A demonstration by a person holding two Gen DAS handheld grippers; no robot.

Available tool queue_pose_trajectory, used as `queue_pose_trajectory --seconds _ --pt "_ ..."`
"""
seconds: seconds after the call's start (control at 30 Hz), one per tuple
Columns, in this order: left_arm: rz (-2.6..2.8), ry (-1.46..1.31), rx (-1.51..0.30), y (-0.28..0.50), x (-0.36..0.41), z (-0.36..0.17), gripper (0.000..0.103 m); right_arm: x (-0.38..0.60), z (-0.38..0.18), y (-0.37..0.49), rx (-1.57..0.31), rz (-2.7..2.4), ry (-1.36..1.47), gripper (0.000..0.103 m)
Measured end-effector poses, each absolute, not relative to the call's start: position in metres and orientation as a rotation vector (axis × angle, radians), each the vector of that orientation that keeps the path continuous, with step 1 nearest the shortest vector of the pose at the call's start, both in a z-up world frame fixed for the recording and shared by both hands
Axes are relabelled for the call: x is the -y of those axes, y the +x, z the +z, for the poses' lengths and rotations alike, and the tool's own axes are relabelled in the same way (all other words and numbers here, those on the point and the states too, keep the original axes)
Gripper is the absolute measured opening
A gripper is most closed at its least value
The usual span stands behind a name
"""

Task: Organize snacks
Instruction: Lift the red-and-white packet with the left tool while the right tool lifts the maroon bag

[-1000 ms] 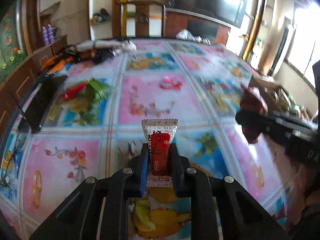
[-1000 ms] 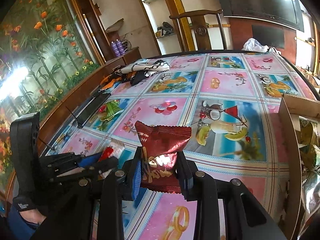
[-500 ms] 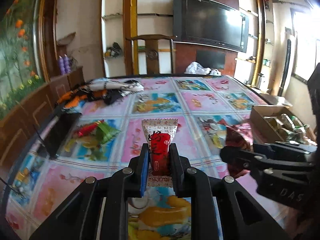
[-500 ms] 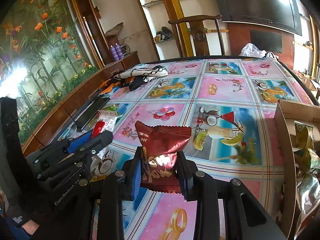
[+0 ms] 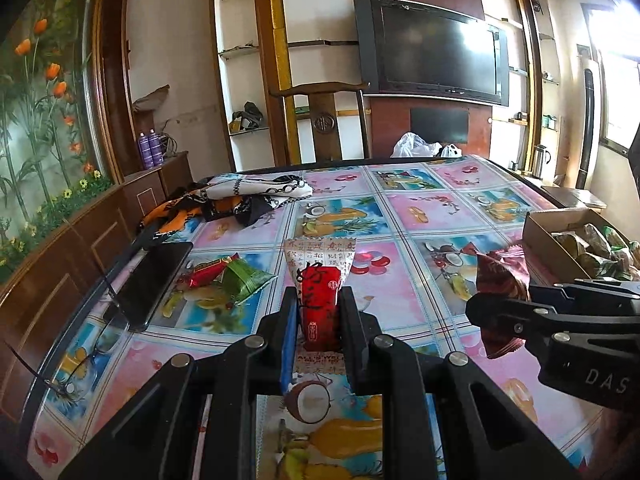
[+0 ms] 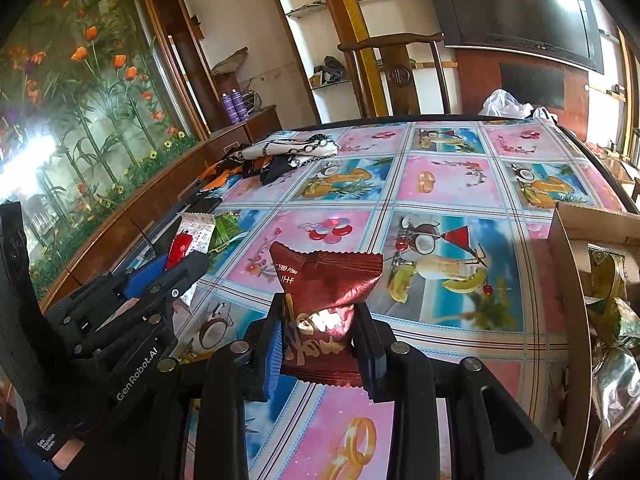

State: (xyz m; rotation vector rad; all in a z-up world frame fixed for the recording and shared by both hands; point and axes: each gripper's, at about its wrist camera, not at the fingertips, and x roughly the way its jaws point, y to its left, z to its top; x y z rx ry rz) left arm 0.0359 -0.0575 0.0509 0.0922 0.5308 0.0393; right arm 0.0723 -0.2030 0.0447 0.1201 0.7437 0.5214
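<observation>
We hold left tongs (image 5: 318, 312) clamped on white-and-red paper-wrapped candy (image 5: 320, 280), above surface (image 5: 400, 292). Right tongs (image 6: 320, 328) clamped on dark-red foil snack packet (image 6: 324, 284). Brown cardboard box (image 6: 568, 264) at 3 o'clock.

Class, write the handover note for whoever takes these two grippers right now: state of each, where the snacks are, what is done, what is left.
Left gripper: shut on a red and white snack packet, held above the table.
Right gripper: shut on a dark red snack bag, also off the table.
Cardboard box at the right edge already holds several wrapped snacks.
A red candy and a green packet lie loose on the table by a black phone.
Left: probably box both held snacks, then the loose two.
</observation>
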Motion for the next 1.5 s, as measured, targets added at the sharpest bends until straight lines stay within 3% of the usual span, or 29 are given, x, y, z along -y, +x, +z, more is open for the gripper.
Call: queue_pose_trajectory --seconds 1.0,1.5 --pt "0.074 0.133 -0.482 0.031 0.059 0.054 0.019 0.210 0.052 0.069 -0.710 0.511 0.148 0.034" --pt "0.090 0.120 -0.486 0.031 0.056 0.054 0.019 0.263 0.075 0.071 -0.638 0.443 0.282 0.034"
